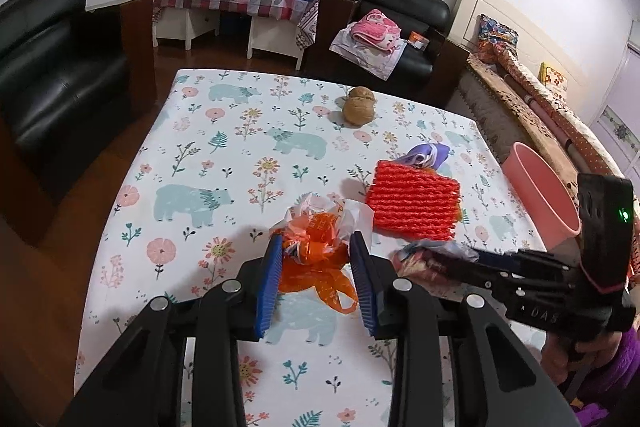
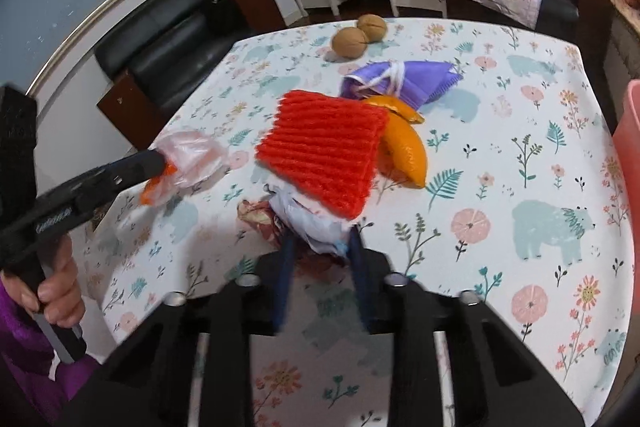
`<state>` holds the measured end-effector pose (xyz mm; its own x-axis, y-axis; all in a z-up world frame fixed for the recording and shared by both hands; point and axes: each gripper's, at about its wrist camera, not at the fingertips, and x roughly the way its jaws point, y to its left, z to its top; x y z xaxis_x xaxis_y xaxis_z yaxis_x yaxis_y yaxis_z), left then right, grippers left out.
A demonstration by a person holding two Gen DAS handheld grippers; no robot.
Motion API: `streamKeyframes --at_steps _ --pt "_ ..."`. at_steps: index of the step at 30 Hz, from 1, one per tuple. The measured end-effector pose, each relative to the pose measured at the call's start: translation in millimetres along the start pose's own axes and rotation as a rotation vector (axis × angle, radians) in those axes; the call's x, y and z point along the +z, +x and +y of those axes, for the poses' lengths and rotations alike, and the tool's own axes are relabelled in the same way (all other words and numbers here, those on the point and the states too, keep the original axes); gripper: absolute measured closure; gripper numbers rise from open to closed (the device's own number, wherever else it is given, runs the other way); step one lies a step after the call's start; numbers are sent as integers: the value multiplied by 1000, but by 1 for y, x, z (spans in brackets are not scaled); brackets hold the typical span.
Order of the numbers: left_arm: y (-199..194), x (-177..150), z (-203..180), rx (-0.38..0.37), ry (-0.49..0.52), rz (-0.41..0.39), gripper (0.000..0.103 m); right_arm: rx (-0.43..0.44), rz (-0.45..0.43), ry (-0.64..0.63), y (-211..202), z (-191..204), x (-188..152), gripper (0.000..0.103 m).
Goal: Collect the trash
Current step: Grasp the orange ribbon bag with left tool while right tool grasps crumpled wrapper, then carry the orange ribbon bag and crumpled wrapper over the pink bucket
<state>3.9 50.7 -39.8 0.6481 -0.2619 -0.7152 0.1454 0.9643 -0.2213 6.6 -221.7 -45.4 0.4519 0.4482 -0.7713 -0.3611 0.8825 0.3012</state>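
The crumpled orange and white plastic bag [image 1: 316, 243] sat squeezed between the blue pads of the left gripper [image 1: 316, 247], its loose orange handle trailing back toward the camera on the bear-print tablecloth [image 1: 224, 155]. Just right of that gripper, the right gripper [image 2: 320, 239] had closed its jaws on a wad of white wrapper [image 2: 316, 223], with a reddish scrap [image 2: 260, 219] lying at its left finger; motion blur made it hard to say whether the scrap was caught too. Directly ahead of the right gripper's fingertips a red foam net [image 2: 324, 155] overlapped the wad and blocked the way forward. Beyond the net lay orange peels [image 2: 404, 147], then a purple face mask [image 2: 400, 79], and farthest off two walnuts [image 2: 360, 35]. To the right, past the table edge, stood a pink bin [image 1: 540, 195]. A hand [image 2: 60, 287] in a purple sleeve [image 2: 24, 339] gripped the left tool's handle.
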Motion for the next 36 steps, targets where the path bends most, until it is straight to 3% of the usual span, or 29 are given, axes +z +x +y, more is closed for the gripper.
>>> streamKeyframes --at_steps 2,8,15,28,36 --pt "-1 2 -5 -3 13 -4 70 -5 3 -19 -5 3 -5 97" --pt "-5 6 -23 -19 58 -21 70 9 -33 -27 -28 4 -18 97" --pt "-16 12 -42 -51 81 -44 70 6 -136 6 -69 -5 -20 97" --pt "-17 39 -93 -162 122 -89 70 -133 -351 177 -144 -64 -23 97" --pt "-6 62 -136 -239 131 -108 70 -206 -422 261 -167 -99 -19 97"
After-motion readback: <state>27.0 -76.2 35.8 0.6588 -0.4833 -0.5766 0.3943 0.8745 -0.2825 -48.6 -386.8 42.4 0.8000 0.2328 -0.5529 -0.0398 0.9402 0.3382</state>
